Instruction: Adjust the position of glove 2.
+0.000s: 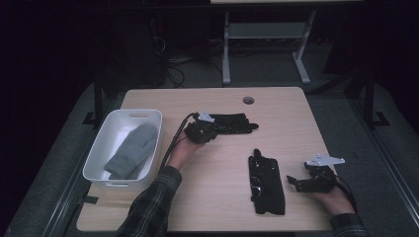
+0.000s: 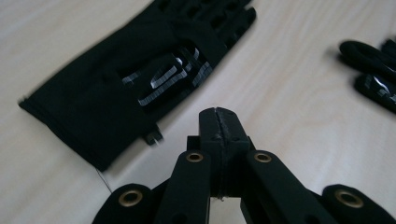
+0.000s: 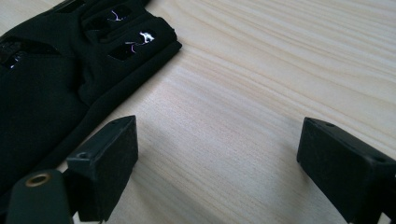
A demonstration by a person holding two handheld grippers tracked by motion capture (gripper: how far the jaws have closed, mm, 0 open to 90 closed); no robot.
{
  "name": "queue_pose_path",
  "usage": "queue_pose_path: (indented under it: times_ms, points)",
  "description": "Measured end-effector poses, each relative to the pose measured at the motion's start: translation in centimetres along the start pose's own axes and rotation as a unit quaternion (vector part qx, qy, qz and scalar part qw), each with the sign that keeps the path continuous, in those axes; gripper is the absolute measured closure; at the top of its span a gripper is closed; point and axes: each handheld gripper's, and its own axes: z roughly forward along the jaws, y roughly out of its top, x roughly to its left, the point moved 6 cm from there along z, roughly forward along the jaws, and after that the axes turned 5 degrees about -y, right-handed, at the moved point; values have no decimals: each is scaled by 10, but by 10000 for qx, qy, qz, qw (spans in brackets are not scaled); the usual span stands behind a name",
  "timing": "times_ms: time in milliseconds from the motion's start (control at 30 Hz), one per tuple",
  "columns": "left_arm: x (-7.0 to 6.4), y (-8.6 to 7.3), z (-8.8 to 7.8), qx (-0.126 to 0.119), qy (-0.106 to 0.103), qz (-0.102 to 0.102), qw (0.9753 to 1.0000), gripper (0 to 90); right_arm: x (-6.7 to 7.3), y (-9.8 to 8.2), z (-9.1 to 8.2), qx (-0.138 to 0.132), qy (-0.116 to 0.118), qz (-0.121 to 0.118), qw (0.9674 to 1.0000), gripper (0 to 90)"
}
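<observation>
Two black gloves lie on the wooden table. The far glove lies flat just beyond my left gripper, whose jaws are shut with nothing between them; the tips sit a little short of the glove's cuff. The near glove lies lengthwise left of my right gripper. That gripper stands open over bare wood, its left pad close to the glove's edge. The near glove's fingertips show at the right of the left gripper view.
A white bin at the table's left holds a grey mitten. A round cable hole sits near the far edge. Beyond the table, a white desk frame stands on the dark floor.
</observation>
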Motion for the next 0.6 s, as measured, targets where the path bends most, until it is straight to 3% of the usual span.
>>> queue_pose_path:
  times_ms: [100, 233, 300, 600]
  points:
    - [7, 7, 9, 46, 64, 96, 9999, 894, 0, 0, 0, 0, -1, 0, 10000, 124]
    - [14, 11, 22, 62, 20, 4, 10000, 893, 0, 0, 0, -1, 0, -4, 10000, 124]
    - [19, 11, 29, 130, 109, 77, 9998, 894, 0, 0, 0, -1, 1, -2, 10000, 124]
    - [28, 8, 44, 185, 126, -109, 9997, 894, 0, 0, 0, -3, 0, -2, 10000, 124]
